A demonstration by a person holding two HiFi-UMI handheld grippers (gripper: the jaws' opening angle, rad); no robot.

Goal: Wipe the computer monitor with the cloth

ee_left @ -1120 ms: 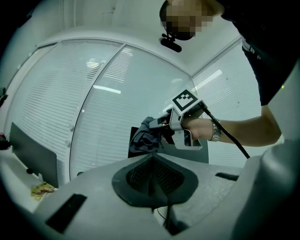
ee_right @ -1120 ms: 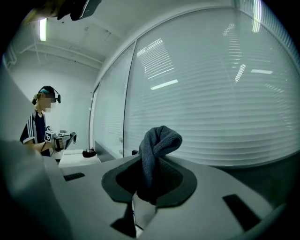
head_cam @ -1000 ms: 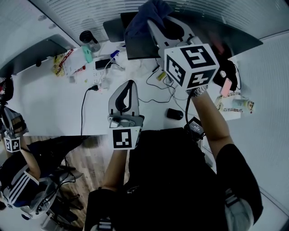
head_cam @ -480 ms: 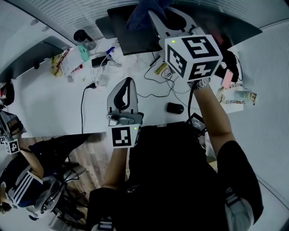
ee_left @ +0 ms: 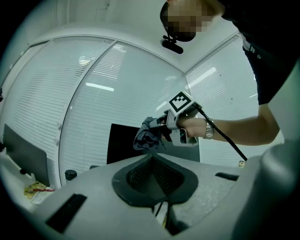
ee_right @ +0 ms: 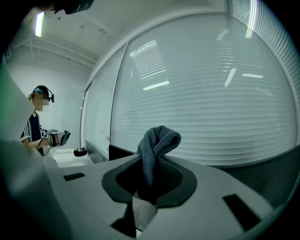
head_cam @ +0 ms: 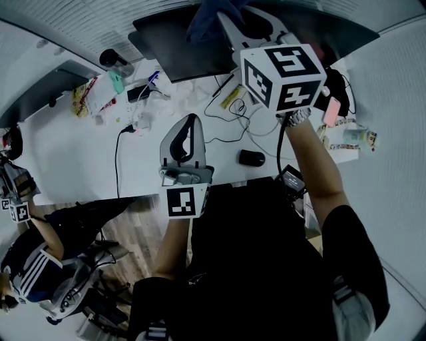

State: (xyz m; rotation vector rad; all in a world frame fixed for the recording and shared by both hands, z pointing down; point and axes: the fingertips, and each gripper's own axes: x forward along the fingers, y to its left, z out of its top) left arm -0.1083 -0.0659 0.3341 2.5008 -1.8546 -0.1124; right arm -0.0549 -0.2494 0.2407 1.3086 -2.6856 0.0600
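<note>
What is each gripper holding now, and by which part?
The right gripper pinches the cloth by a bunched fold; a loop sticks out past the jaws. The left gripper holds nothing.

No word, number or brand legible anywhere. Only square black-and-white coded markers, without letters: on two faces of the right cube behind the right gripper, on one face of the left cube at the rear of the left gripper, and on a far cube well to the left of the left gripper. Coloured print on the left packets, beyond and left of the left gripper, and on the right packets, right of the right cube: too small to read.
</note>
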